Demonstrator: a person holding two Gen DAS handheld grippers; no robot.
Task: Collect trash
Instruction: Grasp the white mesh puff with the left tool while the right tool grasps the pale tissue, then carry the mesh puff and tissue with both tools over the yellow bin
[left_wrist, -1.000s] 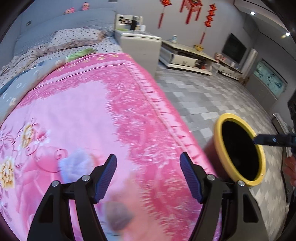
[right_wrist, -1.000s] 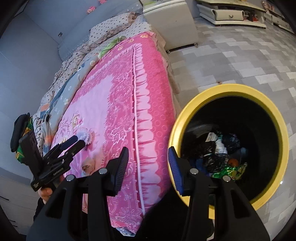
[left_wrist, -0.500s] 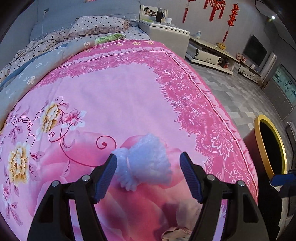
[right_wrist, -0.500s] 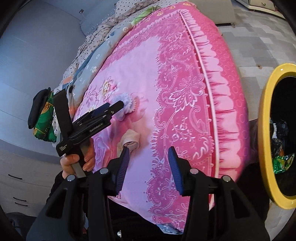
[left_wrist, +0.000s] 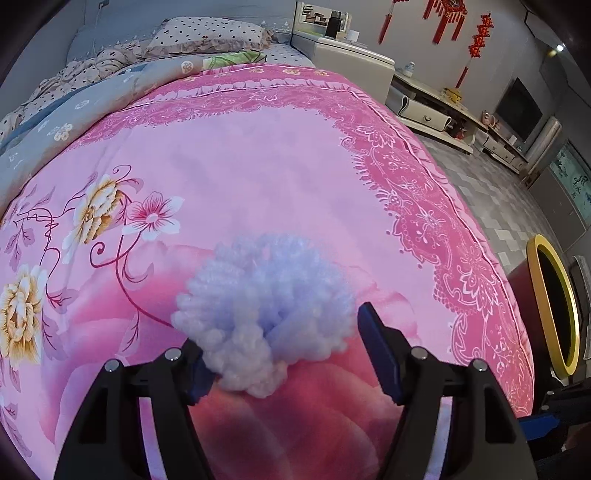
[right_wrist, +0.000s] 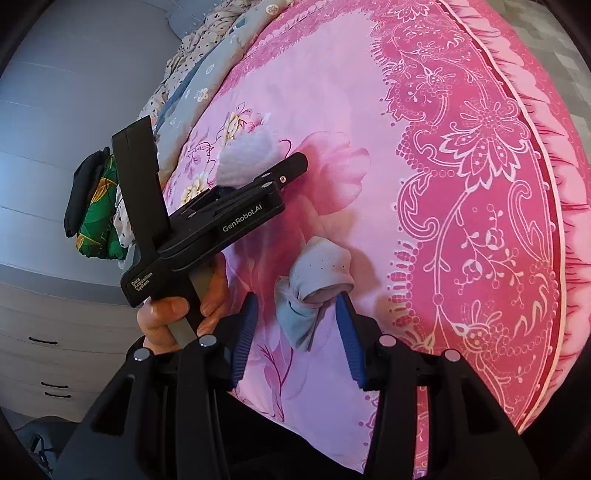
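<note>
A crumpled white foam net (left_wrist: 269, 306) lies on the pink bedspread (left_wrist: 258, 170). My left gripper (left_wrist: 284, 350) is open with its jaws on either side of the net's near end. The net also shows in the right wrist view (right_wrist: 247, 158), beyond the left gripper's body (right_wrist: 221, 218). A knotted grey-blue wad (right_wrist: 314, 284) lies near the bed's edge. My right gripper (right_wrist: 299, 332) is open with the wad between its blue pads. The yellow-rimmed dark bin (left_wrist: 554, 306) stands on the floor to the right of the bed.
Grey quilt (left_wrist: 74, 110) and spotted pillow (left_wrist: 210, 33) lie at the bed's head. A white cabinet (left_wrist: 351, 62) and TV bench (left_wrist: 436, 107) stand beyond. Drawers (right_wrist: 44, 325) and a green bundle (right_wrist: 96, 218) are left of the bed.
Both grippers swung away from the bin to the bed. The left closed in on the foam net. The right came down over the grey-blue wad. Both stayed open.
</note>
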